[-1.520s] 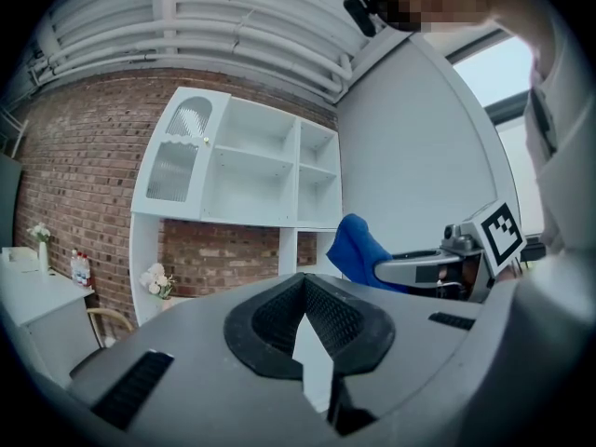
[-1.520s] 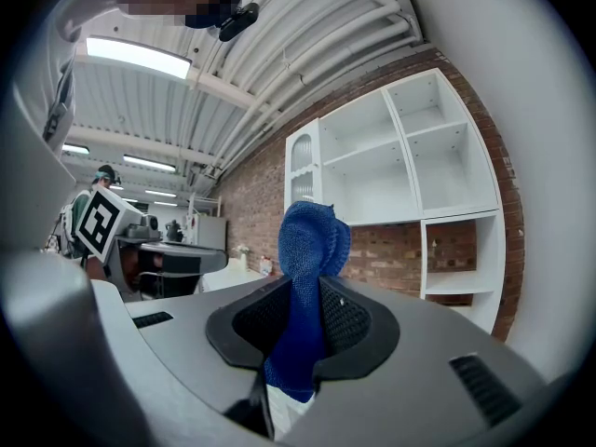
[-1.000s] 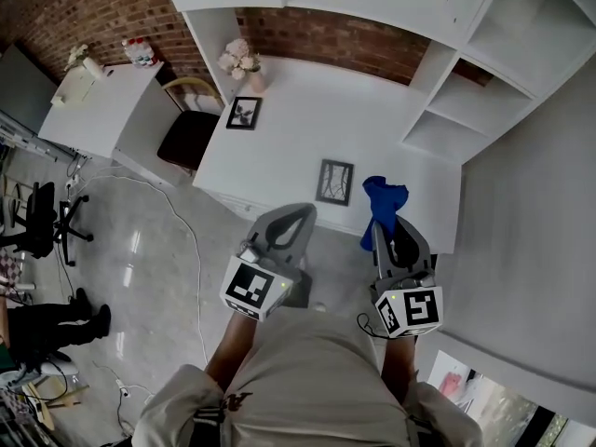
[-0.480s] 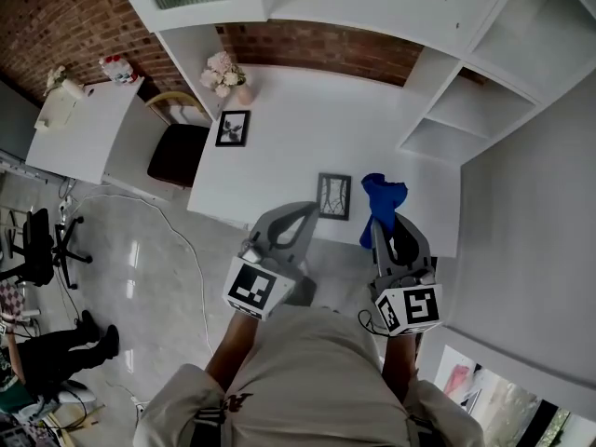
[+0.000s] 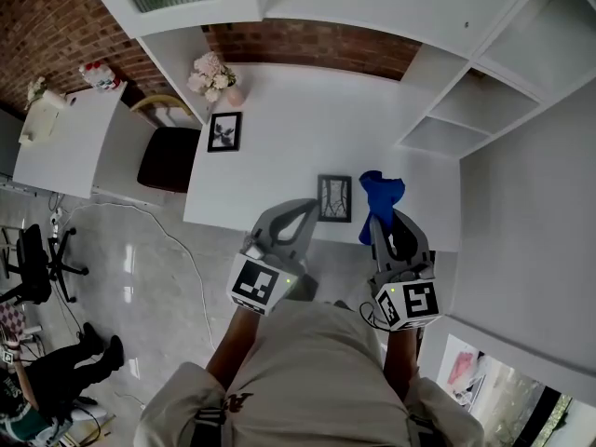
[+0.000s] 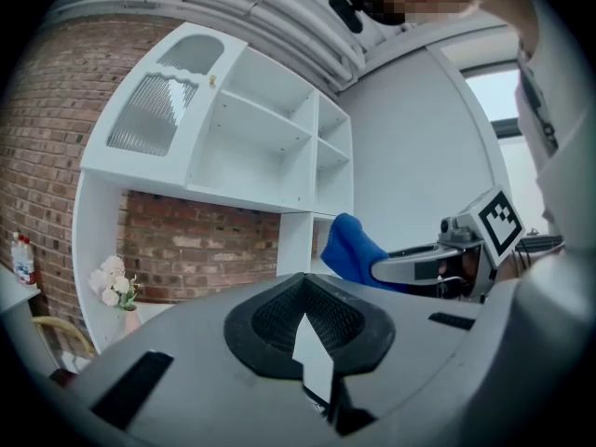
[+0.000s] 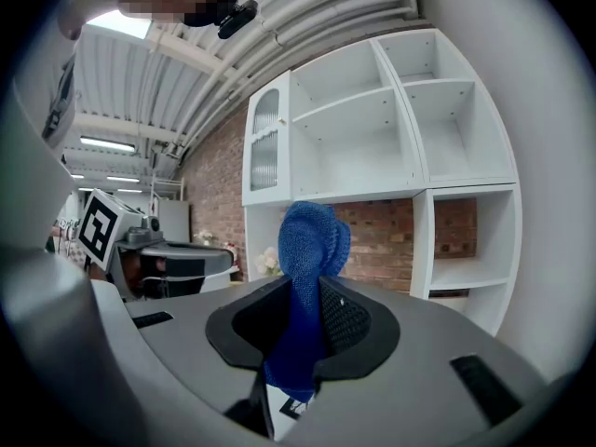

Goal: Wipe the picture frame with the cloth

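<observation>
A dark picture frame (image 5: 335, 198) lies flat near the front edge of the white desk (image 5: 307, 110). My right gripper (image 5: 380, 220) is shut on a blue cloth (image 5: 379, 194), which sticks up out of the jaws just right of the frame. In the right gripper view the cloth (image 7: 310, 250) fills the jaws of my right gripper (image 7: 303, 296). My left gripper (image 5: 300, 210) hovers over the desk's front edge, just left of the frame, jaws shut with nothing in them. In the left gripper view my left gripper (image 6: 305, 287) points at the shelves, with the cloth (image 6: 349, 248) to its right.
A second small frame (image 5: 223, 131) and a vase of pale flowers (image 5: 212, 73) stand at the desk's back left. White shelves (image 5: 447, 119) rise at the right and above. A dark chair (image 5: 168, 156), a side table (image 5: 56, 133) and a floor cable (image 5: 182, 240) lie left.
The desk has slid nearer in the head view. Both grippers now reach over its front edge, closer to the picture frame. The cloth stays held.
</observation>
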### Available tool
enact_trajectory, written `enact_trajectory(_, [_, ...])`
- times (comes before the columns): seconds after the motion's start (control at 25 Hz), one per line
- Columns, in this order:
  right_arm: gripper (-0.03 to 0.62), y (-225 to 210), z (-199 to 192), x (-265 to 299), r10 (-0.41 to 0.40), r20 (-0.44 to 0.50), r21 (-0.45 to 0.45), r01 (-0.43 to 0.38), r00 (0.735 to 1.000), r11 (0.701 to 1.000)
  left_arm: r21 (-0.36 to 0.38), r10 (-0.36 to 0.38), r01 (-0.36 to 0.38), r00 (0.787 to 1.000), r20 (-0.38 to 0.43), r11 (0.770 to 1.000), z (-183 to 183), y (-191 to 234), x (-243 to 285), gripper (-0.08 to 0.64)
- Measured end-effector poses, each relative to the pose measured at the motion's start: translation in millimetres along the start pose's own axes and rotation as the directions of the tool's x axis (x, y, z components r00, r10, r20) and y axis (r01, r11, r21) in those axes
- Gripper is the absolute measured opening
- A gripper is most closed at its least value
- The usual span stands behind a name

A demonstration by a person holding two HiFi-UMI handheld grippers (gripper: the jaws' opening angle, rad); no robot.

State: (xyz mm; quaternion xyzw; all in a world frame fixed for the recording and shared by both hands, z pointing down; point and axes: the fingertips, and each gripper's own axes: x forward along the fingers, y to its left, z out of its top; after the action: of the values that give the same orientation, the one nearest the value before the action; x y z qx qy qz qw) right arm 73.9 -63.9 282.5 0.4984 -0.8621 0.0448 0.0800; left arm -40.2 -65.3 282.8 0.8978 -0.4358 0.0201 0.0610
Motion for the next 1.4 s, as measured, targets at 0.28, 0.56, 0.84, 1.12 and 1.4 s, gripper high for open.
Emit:
enact_trajectory(0.28, [0.078, -8, -28, 20, -0.044, -0.072, -0.002, 0.044, 0.996, 0.999, -0.015, -0.04, 0.039, 0.998, -0.054, 0.999, -32, 14, 15, 0.0])
enact_trajectory(0.56, [0.078, -23, -59, 36, -0.039, -0.158, 0.009, 0.041, 0.987, 0.999, -0.06, -0.049, 0.042, 0.992, -0.115, 0.997, -65, 18, 34, 0.002])
enact_trajectory(0.84, [0.078, -35, -92, 58, 0.024, -0.226, 0.012, -0.022, 0.974, 1.0, -0.049, -0.025, 0.016, 0.983, -0.184, 0.999, -104, 21, 53, 0.002])
enact_trajectory(1.12, [0.078, -45, -126, 82, 0.087, -0.295, -0.013, -0.095, 0.951, 0.995, -0.083, 0.003, -0.025, 0.966, -0.258, 0.996, -147, 25, 66, 0.002])
enact_trajectory(1.4, [0.078, -51, -165, 109, 0.122, -0.356, -0.016, -0.137, 0.926, 0.99, -0.113, 0.012, -0.052, 0.946, -0.325, 0.992, -197, 33, 77, 0.001])
